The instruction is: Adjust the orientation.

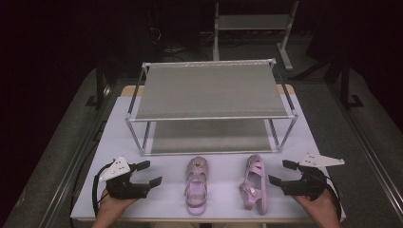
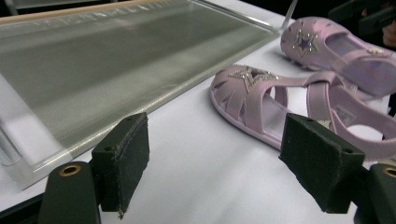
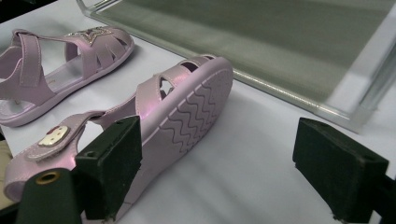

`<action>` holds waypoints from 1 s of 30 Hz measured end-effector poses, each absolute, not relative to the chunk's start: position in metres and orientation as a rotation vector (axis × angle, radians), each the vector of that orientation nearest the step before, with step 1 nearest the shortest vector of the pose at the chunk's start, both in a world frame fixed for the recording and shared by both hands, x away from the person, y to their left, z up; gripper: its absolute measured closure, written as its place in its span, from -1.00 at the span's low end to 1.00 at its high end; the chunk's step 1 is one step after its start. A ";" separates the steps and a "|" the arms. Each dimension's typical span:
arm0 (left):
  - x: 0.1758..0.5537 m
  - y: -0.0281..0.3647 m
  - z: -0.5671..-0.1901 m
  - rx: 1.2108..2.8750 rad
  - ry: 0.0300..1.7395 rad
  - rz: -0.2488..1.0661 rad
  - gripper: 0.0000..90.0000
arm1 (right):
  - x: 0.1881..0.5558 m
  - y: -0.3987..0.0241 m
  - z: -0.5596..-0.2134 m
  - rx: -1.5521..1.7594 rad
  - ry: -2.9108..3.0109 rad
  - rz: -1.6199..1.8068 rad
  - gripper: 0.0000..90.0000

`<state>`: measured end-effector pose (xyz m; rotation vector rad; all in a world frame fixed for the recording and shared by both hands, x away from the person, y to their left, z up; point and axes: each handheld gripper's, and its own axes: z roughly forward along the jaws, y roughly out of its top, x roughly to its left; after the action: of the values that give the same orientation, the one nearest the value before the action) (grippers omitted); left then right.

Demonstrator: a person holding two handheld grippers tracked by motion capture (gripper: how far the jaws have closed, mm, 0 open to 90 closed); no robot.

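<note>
We hold both tools, left tool [image 1: 151, 173] and right tool [image 1: 279, 172], released and empty, flanking the upright sandal [image 1: 196, 184] and the tipped sandal [image 1: 254, 182], ready to shelve them on the shoe rack [image 1: 211, 118].

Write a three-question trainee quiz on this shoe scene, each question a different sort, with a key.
1. True or false: the right sandal stands flat on its sole.
2. Multiple choice: the two-tier rack holds A) both sandals, B) one sandal, C) no sandal.
3. Fill in: the left tool and right tool both have their jaws ____.

Key:
1. False; it lies on its side with its grooved sole showing, while the left sandal sits upright.
2. C; both sandals lie on the table in front of the rack.
3. Open, with nothing between them.
</note>
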<state>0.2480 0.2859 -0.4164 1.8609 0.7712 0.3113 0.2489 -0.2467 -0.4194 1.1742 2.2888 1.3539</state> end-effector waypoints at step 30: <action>0.234 0.250 -0.418 1.910 0.693 0.250 -0.42 | 0.246 -0.255 -0.421 1.200 2.226 1.277 -0.66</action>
<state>0.2339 0.2499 -0.4182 1.9097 0.6927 0.2495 0.2457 -0.2553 -0.4207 1.1997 2.2256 1.2771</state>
